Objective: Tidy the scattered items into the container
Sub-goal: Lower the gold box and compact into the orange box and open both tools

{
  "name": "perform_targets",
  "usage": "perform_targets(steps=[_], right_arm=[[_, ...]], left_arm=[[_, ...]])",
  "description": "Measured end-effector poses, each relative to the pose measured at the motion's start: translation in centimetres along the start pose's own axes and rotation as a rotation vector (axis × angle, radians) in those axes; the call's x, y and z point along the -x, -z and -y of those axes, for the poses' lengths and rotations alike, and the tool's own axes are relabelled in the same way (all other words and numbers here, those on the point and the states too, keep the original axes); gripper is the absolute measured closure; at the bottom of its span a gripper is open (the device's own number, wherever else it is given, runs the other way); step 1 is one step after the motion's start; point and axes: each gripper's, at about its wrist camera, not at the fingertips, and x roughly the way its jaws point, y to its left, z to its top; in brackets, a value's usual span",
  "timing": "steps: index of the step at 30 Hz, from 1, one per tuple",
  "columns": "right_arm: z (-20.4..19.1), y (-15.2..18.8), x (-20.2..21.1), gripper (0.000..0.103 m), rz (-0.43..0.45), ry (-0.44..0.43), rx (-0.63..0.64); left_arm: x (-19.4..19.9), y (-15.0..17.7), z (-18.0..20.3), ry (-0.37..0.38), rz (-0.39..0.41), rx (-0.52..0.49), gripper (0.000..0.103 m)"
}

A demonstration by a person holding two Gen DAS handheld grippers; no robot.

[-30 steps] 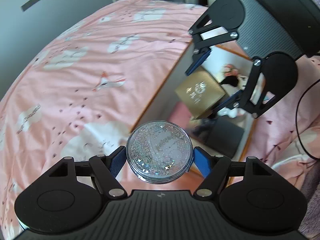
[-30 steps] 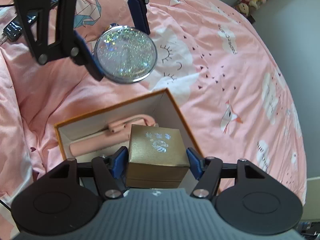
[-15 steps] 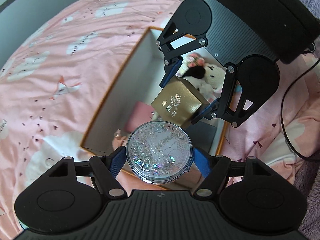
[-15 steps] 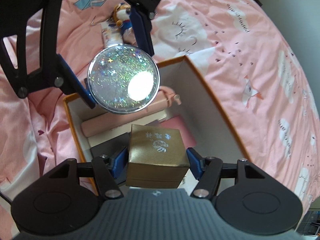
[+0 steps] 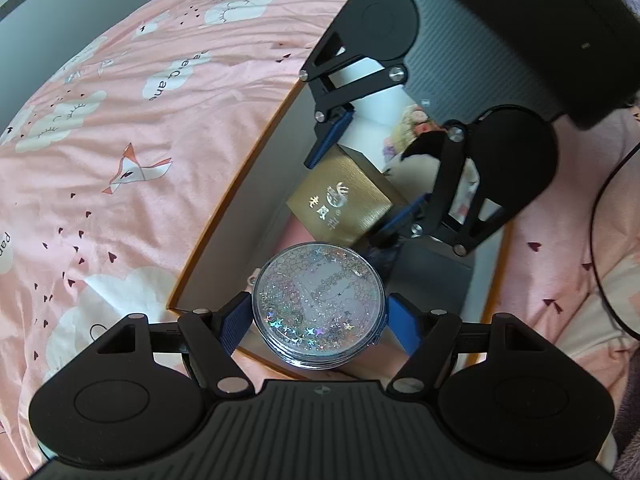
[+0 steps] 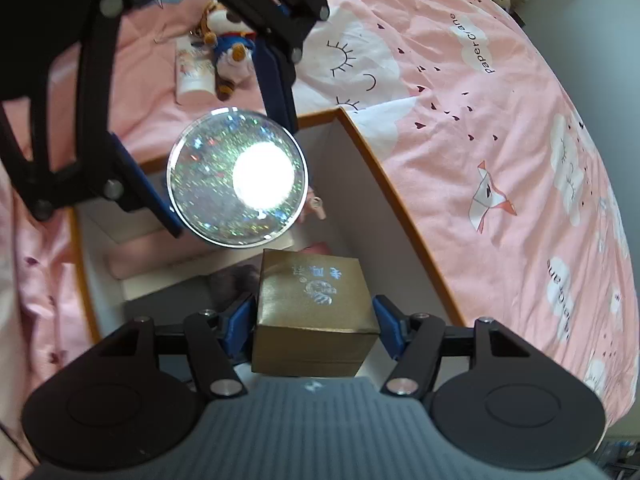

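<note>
Now both grippers hang over the orange-rimmed white box: left gripper clamps a round glitter-filled clear case, right gripper squeezes a gold cube box.

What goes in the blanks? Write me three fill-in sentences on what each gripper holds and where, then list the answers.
1. The left gripper is shut on a round ____ case.
2. The right gripper is shut on a small ____-coloured box.
3. Both items hang above the open container, which rests on a ____ bedsheet.

Missing words: glitter; gold; pink
</note>
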Motion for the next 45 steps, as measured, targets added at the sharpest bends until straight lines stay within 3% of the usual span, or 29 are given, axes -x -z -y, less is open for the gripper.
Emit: perform_targets(steps=[10, 16, 27, 41, 45], right_arm=[[1.1, 0.5, -1.7, 0.037, 0.012, -0.006, 0.063], [2.7, 2.2, -0.7, 0.037, 0.007, 0.024, 0.016], [3.5, 4.2, -1.0, 0.037, -0.008, 0.031, -0.026], [3.3, 4.0, -1.5, 0.037, -0.009, 0.032, -0.018], [3.2, 3.9, -1.4, 0.037, -0.011, 0.032, -0.014]], left_arm=[[-2.0, -0.7, -1.9, 0.024, 0.012, 0.026, 0.018], [-4.2, -2.4, -2.0, -0.001, 0.035, -0.024, 0.018], [-8.4, -3.9, -2.6, 0.034, 0.052, 0.012, 0.018], [-9.0, -3.3, -1.2, 0.032, 0.057, -0.064, 0.017], [-8.5, -3.2, -1.5, 0.047, 0.067, -0.041, 0.017]])
